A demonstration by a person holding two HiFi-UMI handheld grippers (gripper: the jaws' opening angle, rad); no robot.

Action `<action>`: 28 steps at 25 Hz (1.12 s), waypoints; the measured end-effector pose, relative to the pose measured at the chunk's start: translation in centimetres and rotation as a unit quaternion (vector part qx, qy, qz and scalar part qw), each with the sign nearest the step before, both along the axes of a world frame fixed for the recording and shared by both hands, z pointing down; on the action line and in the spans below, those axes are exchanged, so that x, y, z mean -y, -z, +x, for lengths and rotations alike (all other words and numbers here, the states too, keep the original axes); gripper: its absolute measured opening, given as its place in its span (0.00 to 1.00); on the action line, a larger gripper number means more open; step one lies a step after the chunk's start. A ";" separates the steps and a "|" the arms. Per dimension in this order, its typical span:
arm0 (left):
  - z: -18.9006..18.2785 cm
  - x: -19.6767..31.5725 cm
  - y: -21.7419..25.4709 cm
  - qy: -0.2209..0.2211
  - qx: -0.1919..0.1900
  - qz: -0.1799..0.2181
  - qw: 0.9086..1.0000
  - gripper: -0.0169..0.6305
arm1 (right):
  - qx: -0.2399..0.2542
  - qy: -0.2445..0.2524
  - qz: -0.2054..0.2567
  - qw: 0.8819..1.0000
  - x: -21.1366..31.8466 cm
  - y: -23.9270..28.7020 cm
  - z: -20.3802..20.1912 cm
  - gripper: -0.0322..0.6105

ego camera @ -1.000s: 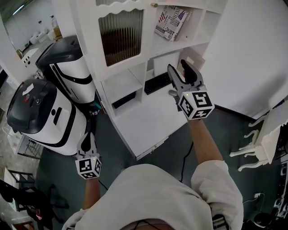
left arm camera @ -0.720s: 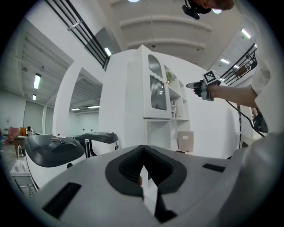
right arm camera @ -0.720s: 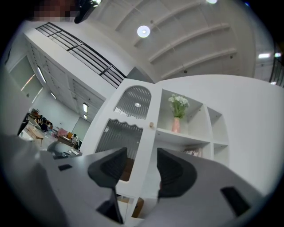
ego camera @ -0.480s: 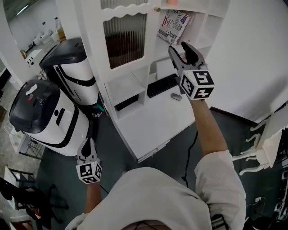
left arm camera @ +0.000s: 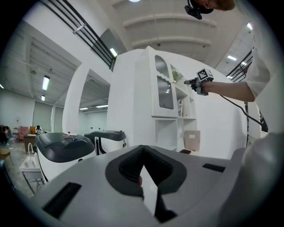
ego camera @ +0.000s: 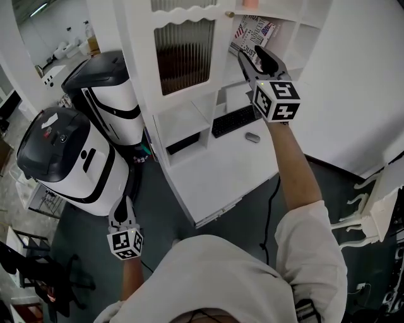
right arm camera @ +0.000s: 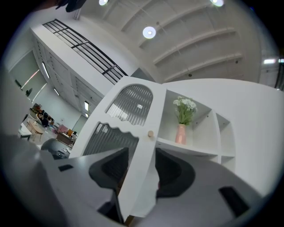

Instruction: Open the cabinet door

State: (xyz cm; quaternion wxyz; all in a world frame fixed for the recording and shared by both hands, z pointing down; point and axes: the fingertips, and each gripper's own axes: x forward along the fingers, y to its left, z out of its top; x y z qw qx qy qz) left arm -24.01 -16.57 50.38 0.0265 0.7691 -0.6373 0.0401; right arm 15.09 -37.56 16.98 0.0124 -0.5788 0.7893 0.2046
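Note:
The tall white cabinet has a door (ego camera: pixel 183 53) with a ribbed glass panel, standing shut, and a small round knob (ego camera: pixel 230 14) on its right stile. My right gripper (ego camera: pixel 252 54) is raised in front of the open shelves, just right of the door and below the knob. In the right gripper view the door's stile shows between the jaws (right arm camera: pixel 137 166), with the knob (right arm camera: pixel 151 133) above. The jaws are closing, and the pads do not visibly press on anything. My left gripper (ego camera: pixel 123 207) hangs low at the left, shut and empty (left arm camera: pixel 143 164).
Two white-and-black machines (ego camera: pixel 63 158) (ego camera: pixel 107 88) stand left of the cabinet. A keyboard (ego camera: pixel 237 120) and a mouse (ego camera: pixel 252 137) lie on the desk shelf (ego camera: pixel 214 176). A book (ego camera: pixel 252 31) leans on a shelf and a pink vase (right arm camera: pixel 181 133) stands above. A white chair (ego camera: pixel 372 208) is at the right.
My right gripper has risen from above the desk shelf to the height of the glass door's lower part. The left gripper has barely shifted.

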 end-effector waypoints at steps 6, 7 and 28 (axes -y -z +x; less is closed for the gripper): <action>-0.6 -0.4 -0.2 0.014 -0.001 -0.002 1.000 0.02 | -0.002 0.002 0.007 1.000 1.9 1.6 -0.6 0.34; -0.8 -0.5 -0.2 0.017 -0.001 -0.002 1.000 0.02 | -0.004 0.002 0.009 1.000 2.3 1.9 -0.7 0.33; -2.8 -2.1 -0.8 0.067 -0.005 -0.008 0.998 0.02 | -0.020 0.002 0.012 1.000 8.3 5.6 -2.1 0.29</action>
